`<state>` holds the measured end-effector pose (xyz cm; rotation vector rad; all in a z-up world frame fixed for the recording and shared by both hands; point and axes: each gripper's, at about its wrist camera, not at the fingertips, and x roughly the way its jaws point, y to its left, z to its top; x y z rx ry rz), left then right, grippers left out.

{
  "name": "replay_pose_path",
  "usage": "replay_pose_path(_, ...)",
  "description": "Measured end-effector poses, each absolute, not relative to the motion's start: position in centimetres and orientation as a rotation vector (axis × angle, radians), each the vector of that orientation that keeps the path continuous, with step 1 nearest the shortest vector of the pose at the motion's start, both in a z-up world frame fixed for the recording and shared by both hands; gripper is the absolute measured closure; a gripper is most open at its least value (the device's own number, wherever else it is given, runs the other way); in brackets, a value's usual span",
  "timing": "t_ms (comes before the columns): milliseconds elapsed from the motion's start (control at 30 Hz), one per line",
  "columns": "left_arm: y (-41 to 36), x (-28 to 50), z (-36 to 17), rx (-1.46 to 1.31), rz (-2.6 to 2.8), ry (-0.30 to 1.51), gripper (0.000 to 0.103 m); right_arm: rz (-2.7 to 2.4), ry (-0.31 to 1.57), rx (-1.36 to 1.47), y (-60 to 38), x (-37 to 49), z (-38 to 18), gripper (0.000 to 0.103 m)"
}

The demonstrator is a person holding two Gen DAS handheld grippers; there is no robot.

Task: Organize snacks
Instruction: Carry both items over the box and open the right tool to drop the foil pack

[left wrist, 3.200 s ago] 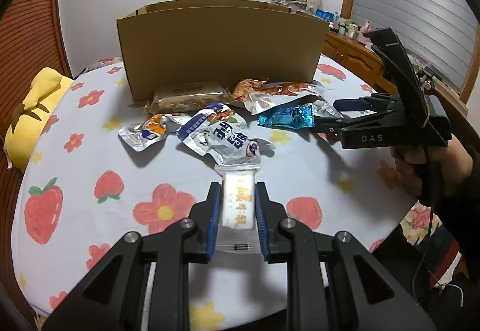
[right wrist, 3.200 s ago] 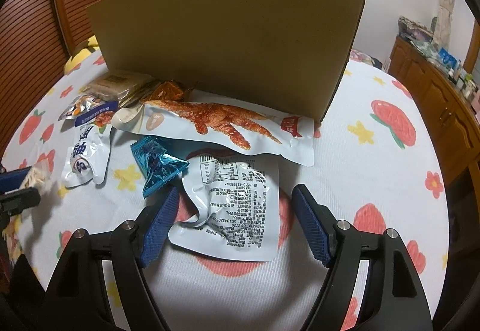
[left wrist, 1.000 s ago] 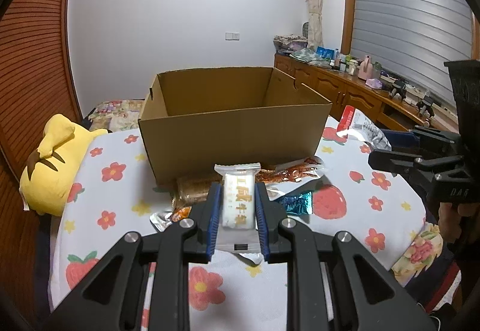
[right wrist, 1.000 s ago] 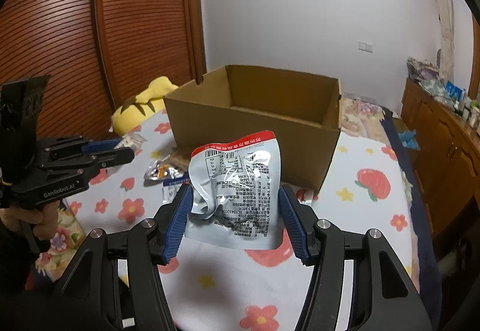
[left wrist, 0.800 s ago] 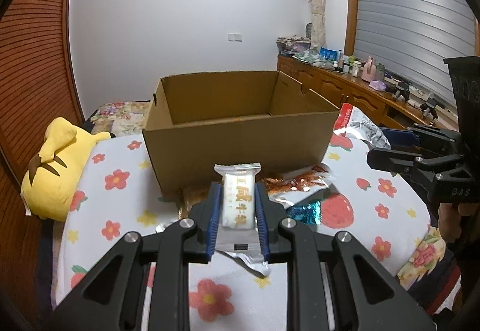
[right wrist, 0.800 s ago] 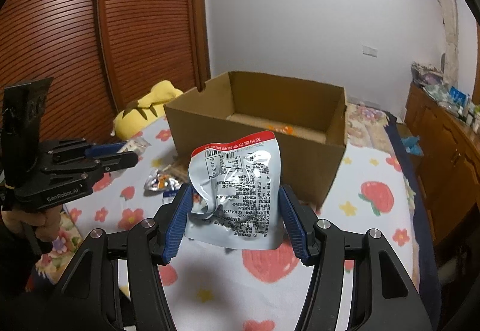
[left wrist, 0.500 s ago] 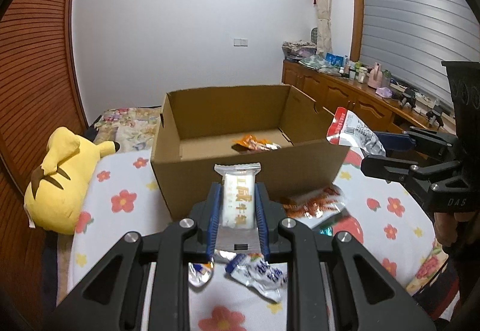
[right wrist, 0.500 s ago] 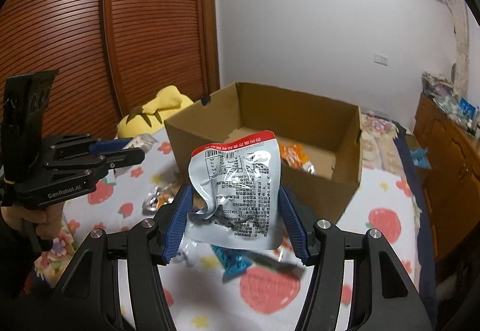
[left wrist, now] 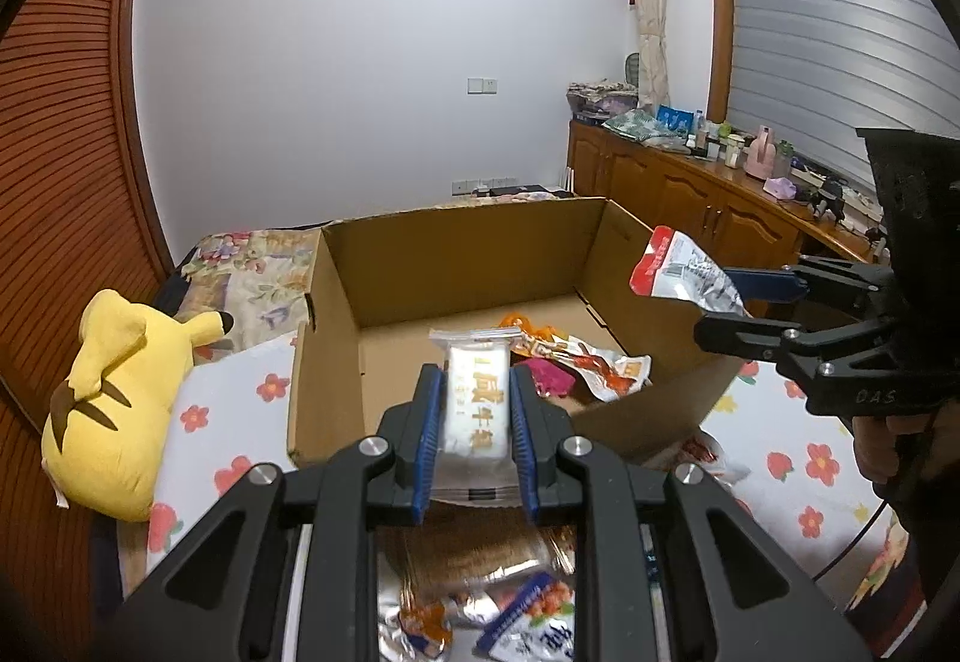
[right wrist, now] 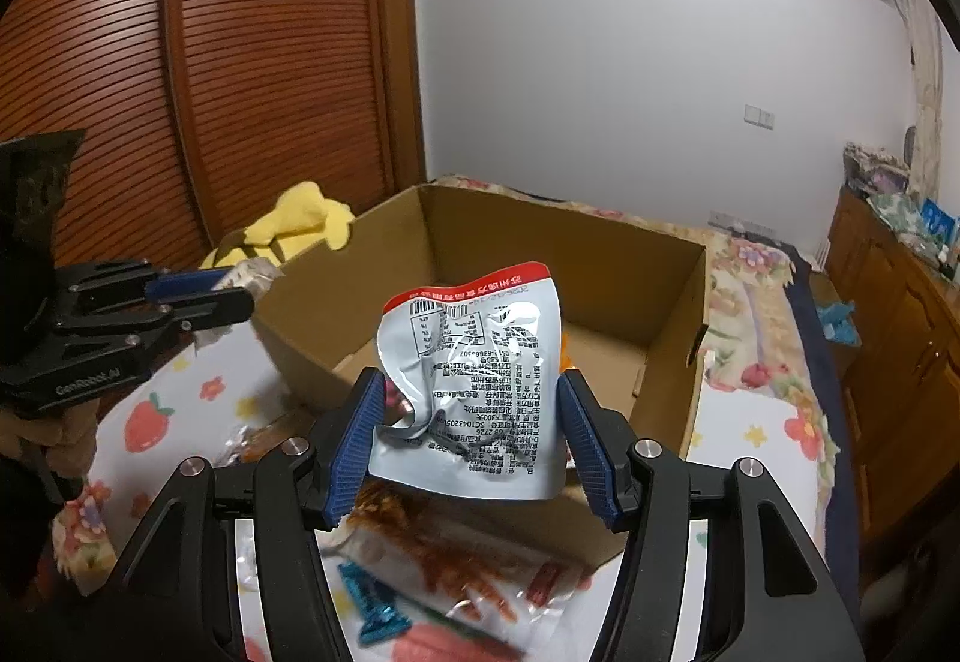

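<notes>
The right gripper (left wrist: 720,308) carries "DAS" in pale letters on its black body; the left gripper (right wrist: 237,293) carries "GenRobot.AI" on its side; the silver pouch (right wrist: 471,386) bears a barcode and dense small print upside down, with "SC10432051" legible; the white bar wrapper (left wrist: 477,404) shows gold Chinese characters, "咸牛轧" as far as legible.

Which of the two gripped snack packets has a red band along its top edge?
The crumpled silver pouch in the right gripper; the left gripper's bar is white.
</notes>
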<state>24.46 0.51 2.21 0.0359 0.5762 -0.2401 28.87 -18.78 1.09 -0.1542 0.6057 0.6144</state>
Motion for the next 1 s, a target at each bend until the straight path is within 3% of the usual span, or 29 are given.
replay_pose_path(1000,-1.7,30.8,0.3,0.075,-0.242,0.65,0.082,0.589,0.689,-0.136,-19.3,32.6,-1.3,0.034)
